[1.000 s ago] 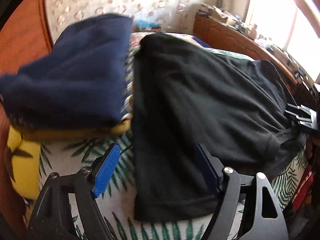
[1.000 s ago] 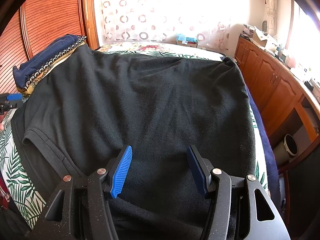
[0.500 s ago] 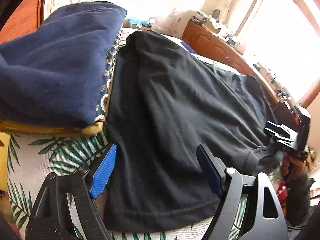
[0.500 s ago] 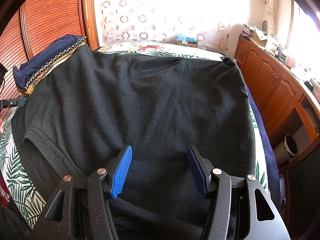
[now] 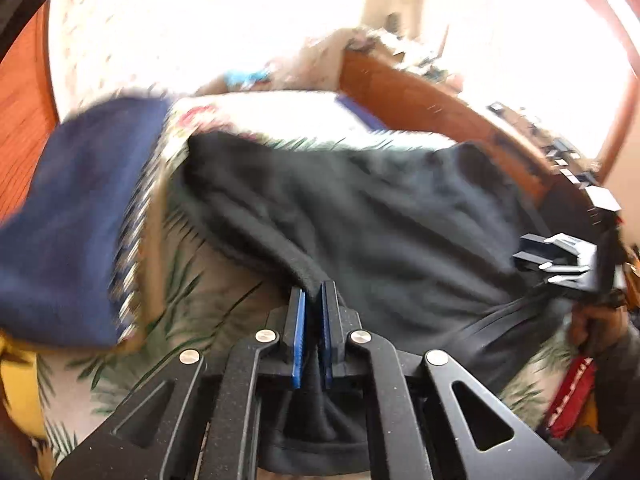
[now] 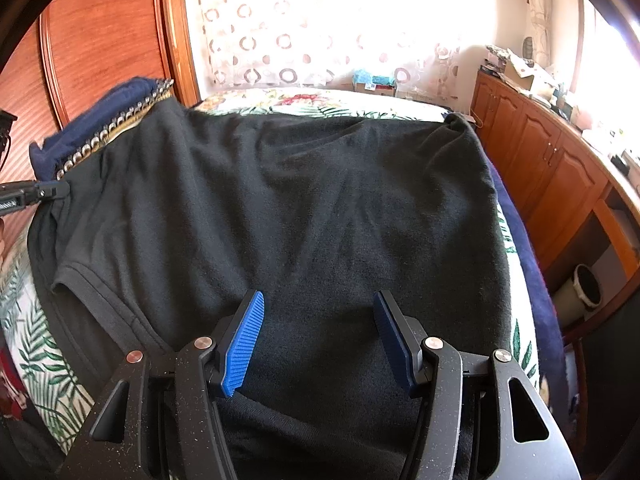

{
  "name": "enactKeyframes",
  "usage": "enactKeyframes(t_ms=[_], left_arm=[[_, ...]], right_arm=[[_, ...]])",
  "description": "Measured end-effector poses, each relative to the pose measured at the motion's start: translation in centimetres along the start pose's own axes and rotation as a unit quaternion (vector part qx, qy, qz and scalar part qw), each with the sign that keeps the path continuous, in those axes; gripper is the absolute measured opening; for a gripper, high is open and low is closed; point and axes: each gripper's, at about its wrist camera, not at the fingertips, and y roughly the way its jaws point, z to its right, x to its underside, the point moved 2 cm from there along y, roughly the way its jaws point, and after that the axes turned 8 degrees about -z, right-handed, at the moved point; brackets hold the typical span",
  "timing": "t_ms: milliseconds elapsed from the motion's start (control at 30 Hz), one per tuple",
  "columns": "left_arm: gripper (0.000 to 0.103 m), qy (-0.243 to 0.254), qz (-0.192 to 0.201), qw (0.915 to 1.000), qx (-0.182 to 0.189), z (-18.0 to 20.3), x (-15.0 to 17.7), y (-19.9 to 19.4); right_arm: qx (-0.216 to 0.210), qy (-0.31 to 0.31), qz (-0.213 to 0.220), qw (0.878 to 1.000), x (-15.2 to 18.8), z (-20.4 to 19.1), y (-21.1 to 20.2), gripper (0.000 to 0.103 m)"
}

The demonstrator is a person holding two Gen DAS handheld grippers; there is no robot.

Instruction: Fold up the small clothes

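A black T-shirt [image 6: 304,200] lies spread over the leaf-print bed [image 6: 36,344]. It also shows in the left wrist view [image 5: 400,220]. My left gripper [image 5: 313,300] is shut on the black T-shirt's edge and lifts a fold of it off the bedspread; the view is blurred. Its tip shows at the left edge of the right wrist view [image 6: 36,194]. My right gripper [image 6: 318,320] is open just above the shirt's near part, with cloth between and under its blue pads [image 6: 244,344]. It shows at the right of the left wrist view [image 5: 560,256].
A stack of folded clothes, navy on top [image 5: 76,216], sits on the bed's left side [image 6: 96,128]. A wooden cabinet [image 6: 552,184] runs along the right. A wooden headboard panel [image 6: 104,40] and a curtained window [image 6: 320,20] stand behind. A red item [image 5: 572,392] lies by the bed.
My left gripper went from open over the shirt's edge to shut on it and has pulled the edge up. The right gripper has not moved.
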Motion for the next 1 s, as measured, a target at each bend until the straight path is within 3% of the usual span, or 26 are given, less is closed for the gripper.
enactKeyframes(t_ms=[267, 400, 567, 633, 667, 767, 1000], left_arm=[[0.008, 0.088, 0.036, 0.9927, 0.074, 11.0, -5.8, -0.3], [0.008, 0.13, 0.028, 0.985, 0.109, 16.7, -7.3, 0.5], [0.01, 0.16, 0.01, 0.9798, 0.12, 21.0, -7.9, 1.4], [0.034, 0.168, -0.005, 0.9777, 0.126, 21.4, -7.7, 1.8], [0.053, 0.17, -0.006, 0.9768, 0.13, 21.4, -7.4, 1.7], [0.073, 0.17, -0.011, 0.9761, 0.135, 20.8, -6.4, 1.3], [0.073, 0.118, 0.018, 0.9874, 0.103, 15.8, -4.9, -0.8]], right_arm=[[0.039, 0.021, 0.051, 0.998, 0.9, 3.2, -5.2, 0.059], [0.051, 0.045, 0.071, 0.995, 1.8, 5.7, -7.9, 0.059], [0.061, 0.068, 0.084, 0.992, 3.1, 7.5, -9.5, 0.059], [0.059, 0.072, 0.082, 0.992, 3.6, 7.4, -9.3, 0.059], [0.058, 0.072, 0.081, 0.992, 3.6, 7.4, -9.2, 0.059], [0.057, 0.066, 0.078, 0.993, 3.6, 6.7, -8.7, 0.059], [0.036, 0.051, 0.081, 0.995, 2.4, 5.7, -8.7, 0.059]])
